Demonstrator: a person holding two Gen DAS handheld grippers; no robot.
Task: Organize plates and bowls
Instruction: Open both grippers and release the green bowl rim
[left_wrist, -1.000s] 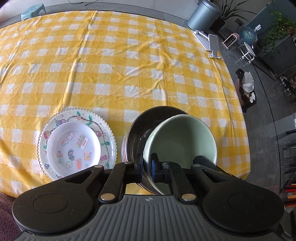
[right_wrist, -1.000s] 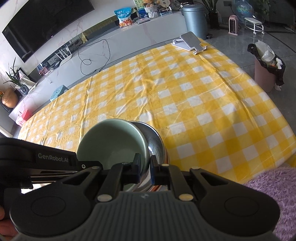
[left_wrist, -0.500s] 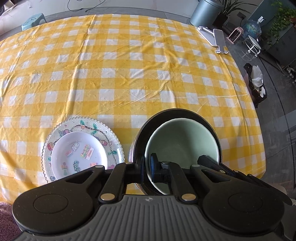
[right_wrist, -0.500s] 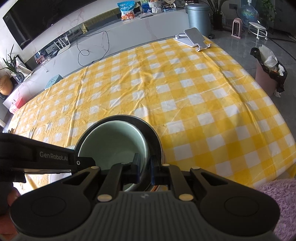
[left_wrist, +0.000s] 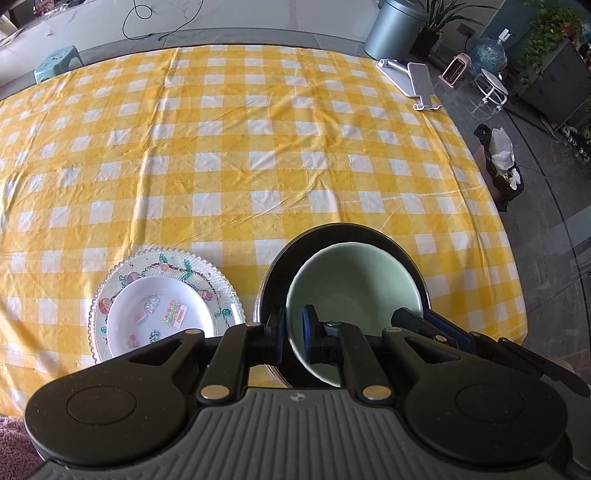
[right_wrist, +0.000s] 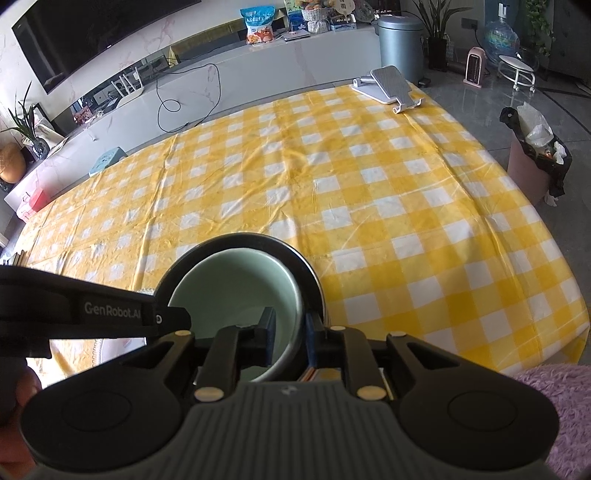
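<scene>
Green bowl seated level inside the dark bowl, its pale rim ringed on all visible sides by the dark bowl's rim.

Left gripper: pressed together on the green bowl's rim at the near-left of the dark bowl, with one finger inside the green wall and the other in the gap between the two bowls.

Right gripper: straddling the green bowl's rim at the near-right of the dark bowl. Jaws just opened a little. Rim between them, close against the outer finger, with a strip of green interior showing before the inner finger. No pinch visible there.

Left of the dark bowl and just beside it, not overlapping: patterned plate with a beaded edge, carrying a smaller white dish printed with small pictures.

Under the dark bowl and the plate: yellow-and-white checked tablecloth.

Far beyond the dark bowl, at the cloth's far-right corner: grey folding stand.

Right of the dark bowl, off the table on the floor: lined waste bin.
</scene>
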